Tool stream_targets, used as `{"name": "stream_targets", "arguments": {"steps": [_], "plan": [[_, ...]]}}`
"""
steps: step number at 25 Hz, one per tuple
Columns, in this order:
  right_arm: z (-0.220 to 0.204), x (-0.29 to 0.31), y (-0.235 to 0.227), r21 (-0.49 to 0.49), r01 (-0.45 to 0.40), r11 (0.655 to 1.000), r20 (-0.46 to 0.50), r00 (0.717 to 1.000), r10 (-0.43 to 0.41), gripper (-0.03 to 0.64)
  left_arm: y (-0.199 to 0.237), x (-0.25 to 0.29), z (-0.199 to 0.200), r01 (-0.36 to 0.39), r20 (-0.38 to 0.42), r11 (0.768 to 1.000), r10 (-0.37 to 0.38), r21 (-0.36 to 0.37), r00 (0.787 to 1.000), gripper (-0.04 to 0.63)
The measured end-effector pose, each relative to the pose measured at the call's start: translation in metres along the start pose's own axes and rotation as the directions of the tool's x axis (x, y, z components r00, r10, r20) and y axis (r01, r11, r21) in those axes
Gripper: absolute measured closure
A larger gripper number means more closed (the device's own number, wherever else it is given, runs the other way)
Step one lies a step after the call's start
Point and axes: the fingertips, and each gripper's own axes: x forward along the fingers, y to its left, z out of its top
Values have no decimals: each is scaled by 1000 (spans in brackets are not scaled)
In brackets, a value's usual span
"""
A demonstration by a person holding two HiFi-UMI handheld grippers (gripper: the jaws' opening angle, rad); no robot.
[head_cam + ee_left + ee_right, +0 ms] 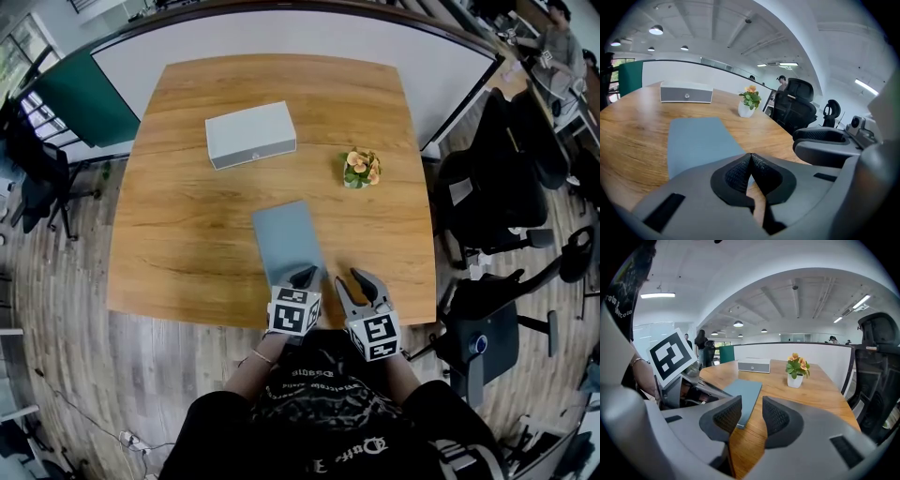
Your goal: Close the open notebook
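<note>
Left tool [305, 277] pressed together, empty, at near edge of closed notebook [287, 239]; right tool [362, 279] spread, empty, beside it over surface [187, 234].

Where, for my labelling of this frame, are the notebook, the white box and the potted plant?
notebook [287, 239], head view, middle of its grey-blue cover.
white box [250, 134], head view, centre of its top face.
potted plant [361, 169], head view, on its flowers.

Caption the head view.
Closed notebook on wooden table; left hand-held gripper and right hand-held gripper by its near edge.
</note>
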Motion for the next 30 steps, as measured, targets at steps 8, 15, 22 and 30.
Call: {"name": "stream_targets", "arguments": {"steps": [8,15,22,30], "plan": [[14,9,13,-13,-47,999,31,998,47,472,11,-31,20,-23,108,999,20,32,994,575],[29,25,38,-66,-123,990,42,991,126,472,35,-78,33,-58,249,998,54,8,967,575],[49,33,52,-109,-158,981,77,983,167,474,54,-129,37,-96,415,995,101,-34,904,575],[66,30,57,-127,-149,981,130,978,165,504,74,-179,31,-194,516,976,215,-96,829,575]]}}
